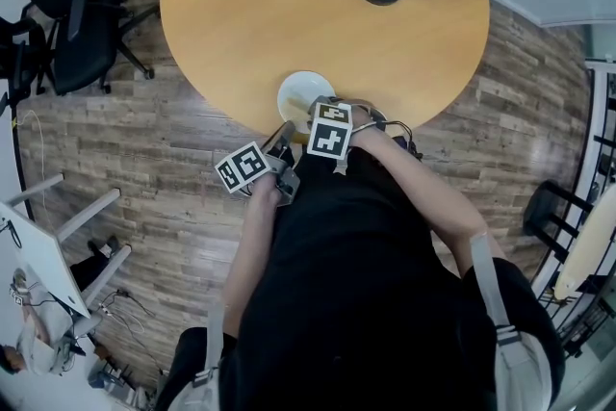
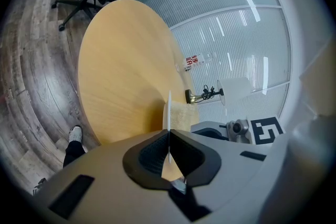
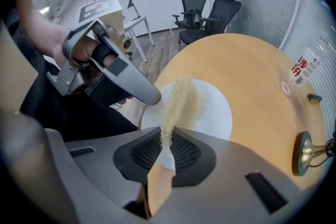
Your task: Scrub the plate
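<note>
We pinch the plate [image 1: 298, 93] by its rim with the left gripper [image 1: 285, 134], jaws tight on it, at the 6 o'clock edge of the table [image 1: 231, 14]. The right gripper [image 3: 167, 140] has its jaws clamped on a fluffy yellow cloth [image 3: 179, 99], which lies on the plate's face. We judge the scrubbing to be mid-task. No dirt shows on the white surface, so we can't tell how much is left.
</note>
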Demonstrator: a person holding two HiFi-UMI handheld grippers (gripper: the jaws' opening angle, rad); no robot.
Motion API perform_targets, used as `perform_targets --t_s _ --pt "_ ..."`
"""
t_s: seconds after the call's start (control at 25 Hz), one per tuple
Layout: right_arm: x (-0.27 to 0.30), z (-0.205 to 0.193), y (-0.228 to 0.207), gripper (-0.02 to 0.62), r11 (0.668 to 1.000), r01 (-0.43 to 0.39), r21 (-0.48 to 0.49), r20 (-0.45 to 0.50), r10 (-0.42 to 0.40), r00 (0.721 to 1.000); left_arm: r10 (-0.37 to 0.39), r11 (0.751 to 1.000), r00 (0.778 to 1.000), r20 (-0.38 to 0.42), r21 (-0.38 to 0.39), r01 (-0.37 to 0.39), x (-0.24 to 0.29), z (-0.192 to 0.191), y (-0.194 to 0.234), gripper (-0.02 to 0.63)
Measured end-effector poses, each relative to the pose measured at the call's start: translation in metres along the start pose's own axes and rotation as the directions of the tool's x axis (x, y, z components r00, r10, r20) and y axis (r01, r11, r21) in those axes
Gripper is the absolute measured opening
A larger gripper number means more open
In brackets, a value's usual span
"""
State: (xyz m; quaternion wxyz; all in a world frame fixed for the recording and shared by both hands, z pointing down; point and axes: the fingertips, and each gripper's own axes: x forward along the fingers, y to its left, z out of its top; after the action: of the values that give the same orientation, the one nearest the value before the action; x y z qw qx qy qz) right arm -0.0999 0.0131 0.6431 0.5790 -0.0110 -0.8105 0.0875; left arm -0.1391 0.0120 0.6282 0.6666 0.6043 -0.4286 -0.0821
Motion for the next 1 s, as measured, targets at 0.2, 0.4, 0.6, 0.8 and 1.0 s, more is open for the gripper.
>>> perform_targets --t_s 0.2,0.4,0.6,0.8,1.0 --pt "0.004 -0.013 -0.019 0.046 0.995 -0.018 0.098 0.003 0.017 1.0 0.014 1.0 1.0 -0.007 -0.006 -0.015 0.0 -0.002 0.003 0.02" --pt "0.005 -0.046 -0.043 0.046 0.985 0.07 0.158 -0.1 -0.054 0.993 0.019 1.0 1.0 0.005 -0.012 -0.018 -0.001 0.003 0.005 0.02" --pt "-0.004 -0.073 -0.064 0.046 0.956 0.15 0.253 -0.139 -0.117 0.983 0.024 0.999 1.0 0.007 -0.042 -0.023 -0.001 0.003 0.01 0.02" --pt "-0.035 -0.074 -0.073 0.046 0.907 0.143 0.397 0.006 -0.158 0.987 0.035 0.998 0.999 0.003 -0.059 -0.034 0.003 0.006 0.014 0.02" --pt "-0.068 -0.092 -0.07 0.046 0.855 0.146 0.498 0.072 -0.208 0.975 0.034 0.996 0.999 -0.013 -0.084 -0.035 0.013 0.01 0.014 0.02"
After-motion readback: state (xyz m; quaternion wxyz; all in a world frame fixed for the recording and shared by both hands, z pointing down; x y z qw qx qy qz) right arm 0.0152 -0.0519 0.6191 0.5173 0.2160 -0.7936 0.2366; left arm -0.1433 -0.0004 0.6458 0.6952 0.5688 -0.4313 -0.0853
